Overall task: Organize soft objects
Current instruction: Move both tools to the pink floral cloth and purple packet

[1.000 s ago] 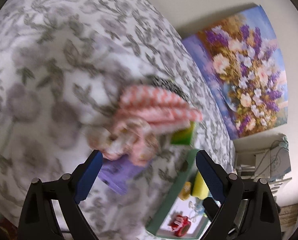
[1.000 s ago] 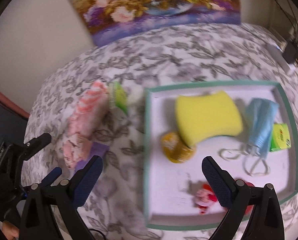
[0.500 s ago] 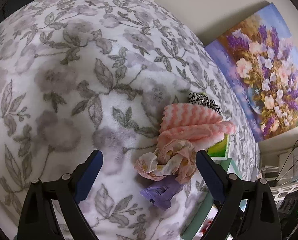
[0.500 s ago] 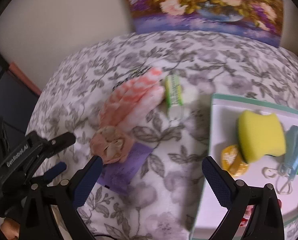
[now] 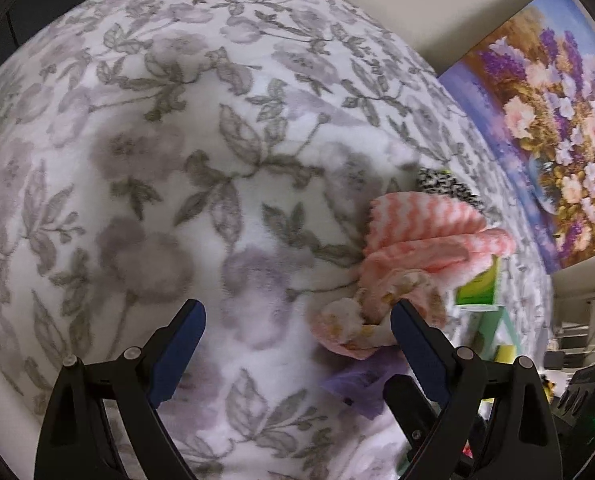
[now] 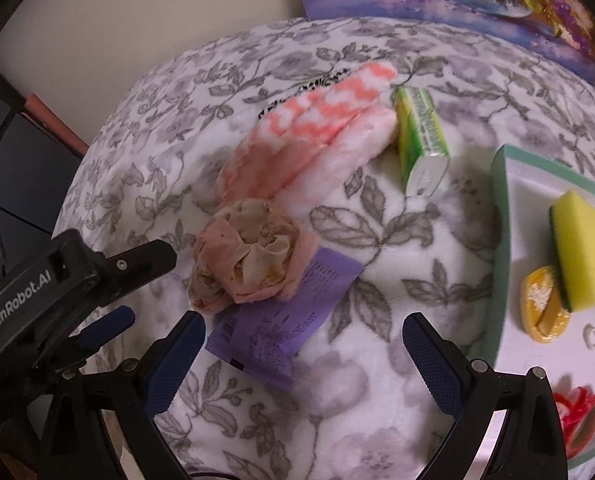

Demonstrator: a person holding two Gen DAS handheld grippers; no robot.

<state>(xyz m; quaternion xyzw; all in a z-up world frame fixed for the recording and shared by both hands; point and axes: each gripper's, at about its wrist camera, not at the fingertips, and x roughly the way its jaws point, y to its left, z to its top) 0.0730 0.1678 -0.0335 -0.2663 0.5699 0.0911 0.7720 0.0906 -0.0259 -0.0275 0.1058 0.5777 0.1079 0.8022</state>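
Now both grippers are hanging spread wide over the floral blanket [image 6: 377, 216], empty, as they were half a second ago. From the right wrist camera, the left gripper [image 6: 137, 284] is poking in at the far left edge, its blue pads apart, just beside the crumpled peach scrunchie [image 6: 245, 264]. That scrunchie is lying on the top corner of a purple packet [image 6: 285, 320], and the pink-and-white fuzzy cloth [image 6: 317, 140] is stretching up and away behind it, touching it at the near end. Moving right, a green tissue pack [image 6: 419, 136] is lying just beside the cloth. Farther right, the green-rimmed tray [image 6: 499, 240] is holding a yellow sponge [image 6: 589, 248], with a small yellow pouch [image 6: 543, 304] touching the sponge's near edge. The right gripper [image 6: 303, 354] is sitting lower and closer to the packet than before; the pile is looking larger in its view and the tray has slid toward the right edge.

Through the left wrist camera, the left gripper [image 5: 297, 344] has swung left: the scrunchie [image 5: 361, 320], earlier centered between the pads, is now sitting against the right-hand pad.
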